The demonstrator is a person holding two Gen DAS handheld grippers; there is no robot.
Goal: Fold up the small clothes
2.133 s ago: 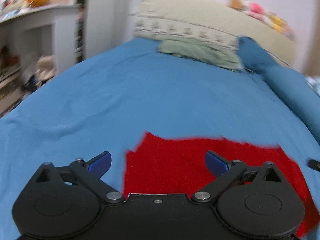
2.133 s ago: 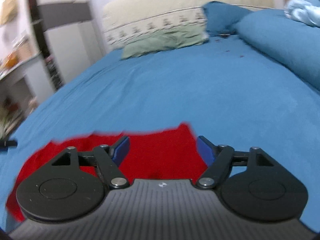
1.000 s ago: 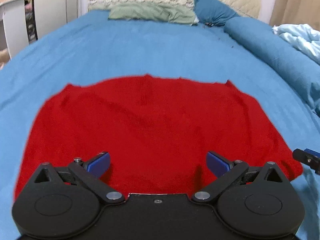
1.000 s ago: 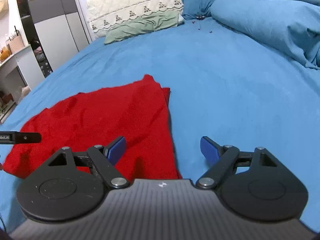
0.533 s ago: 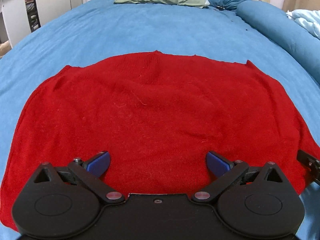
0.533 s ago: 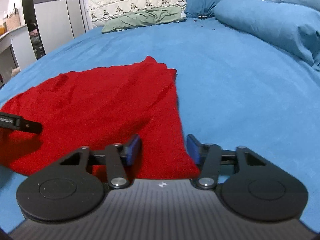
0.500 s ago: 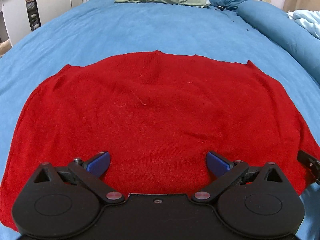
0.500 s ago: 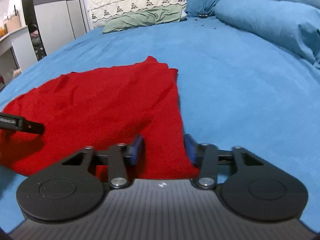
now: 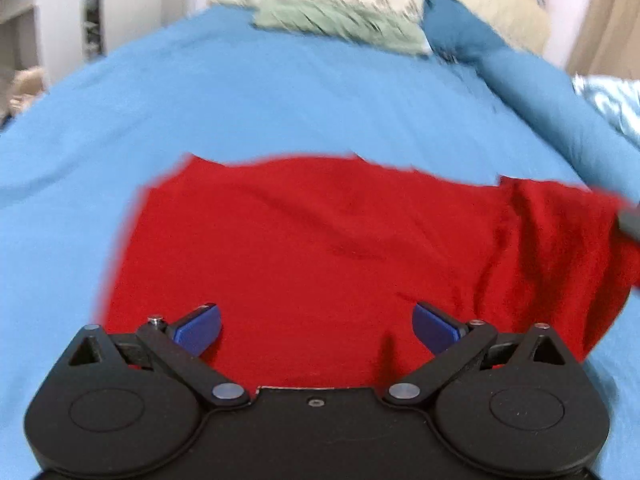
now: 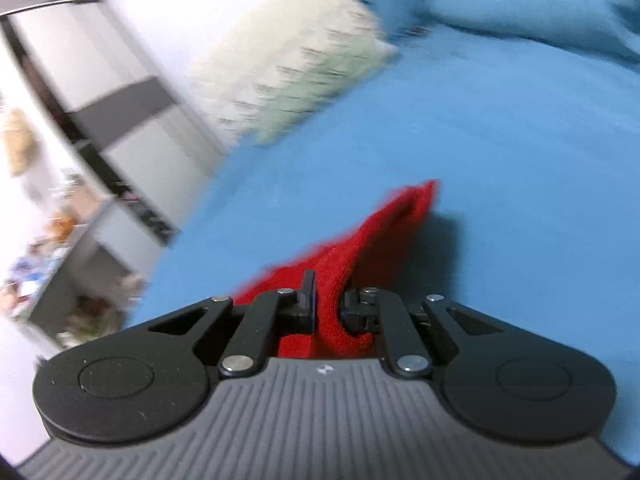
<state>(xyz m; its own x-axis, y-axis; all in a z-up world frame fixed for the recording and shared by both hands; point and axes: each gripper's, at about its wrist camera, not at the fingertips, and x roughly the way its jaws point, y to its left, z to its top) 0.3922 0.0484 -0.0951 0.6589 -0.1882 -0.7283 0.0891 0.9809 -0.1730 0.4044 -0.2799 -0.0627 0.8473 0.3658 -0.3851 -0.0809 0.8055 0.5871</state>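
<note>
The right gripper (image 10: 329,307), low in the frame's centre, is clenched on a bunched edge of the red garment (image 10: 360,256), which rises from the jaws toward the upper right, lifted off the blue bedspread (image 10: 500,160). The left gripper (image 9: 316,326) sits at the bottom centre of its frame with jaws spread wide, gripping nothing, above the red garment (image 9: 320,240). There the cloth lies on the blue bedspread (image 9: 240,100), its long axis running left to right, the right end wrinkled and raised. A green pillow (image 9: 340,24) lies at the upper centre.
</note>
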